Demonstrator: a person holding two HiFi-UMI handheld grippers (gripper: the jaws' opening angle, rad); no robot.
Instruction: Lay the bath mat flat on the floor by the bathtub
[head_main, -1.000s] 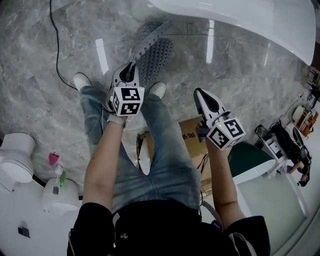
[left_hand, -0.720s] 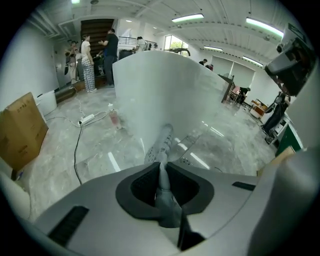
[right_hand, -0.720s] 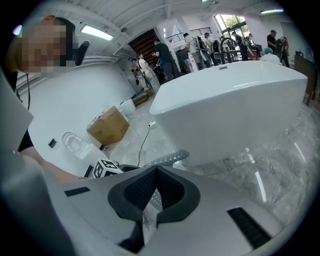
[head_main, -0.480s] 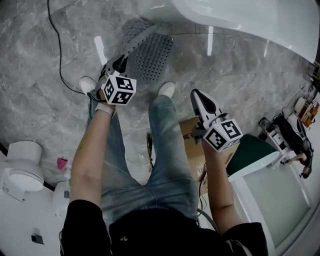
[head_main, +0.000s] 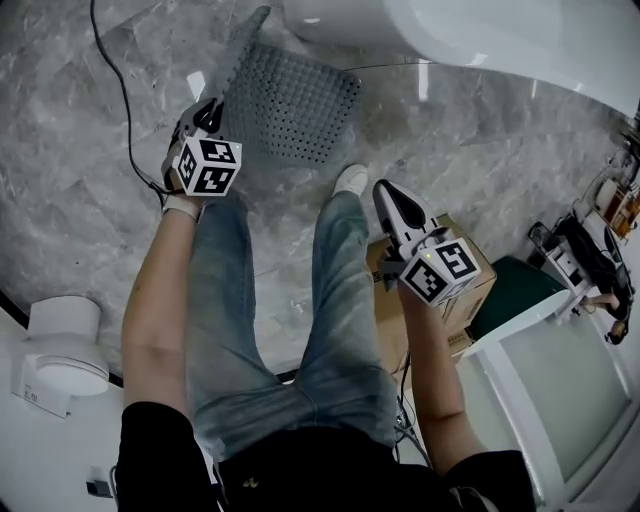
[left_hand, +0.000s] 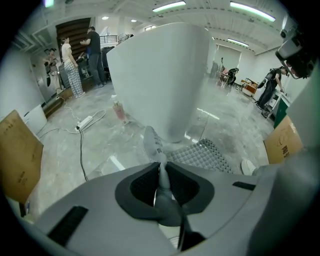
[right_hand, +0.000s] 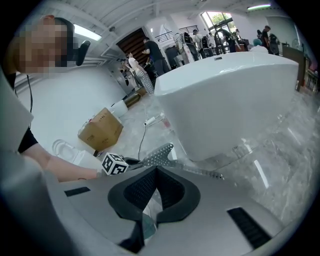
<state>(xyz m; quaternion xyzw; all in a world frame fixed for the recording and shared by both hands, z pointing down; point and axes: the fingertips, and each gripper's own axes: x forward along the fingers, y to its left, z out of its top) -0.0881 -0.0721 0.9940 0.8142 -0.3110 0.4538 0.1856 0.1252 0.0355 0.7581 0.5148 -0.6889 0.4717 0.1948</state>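
While the left gripper (head_main: 207, 113) pinches a raised edge of the bath mat (head_main: 295, 100), spread just ahead of it beside the bathtub (head_main: 480, 35), and the right gripper (head_main: 388, 192) hangs closed and empty, lowering and releasing that edge seems next.

Blk tee (head_main: 300, 468), blue jeans (head_main: 340, 300), wht shoe (head_main: 351, 179)

left gripper (head_main: 211, 108): arm stretched forward, jaws pinching mat (head_main: 295, 100) corner | right gripper (head_main: 384, 190): held back beside right knee, jaws together, empty
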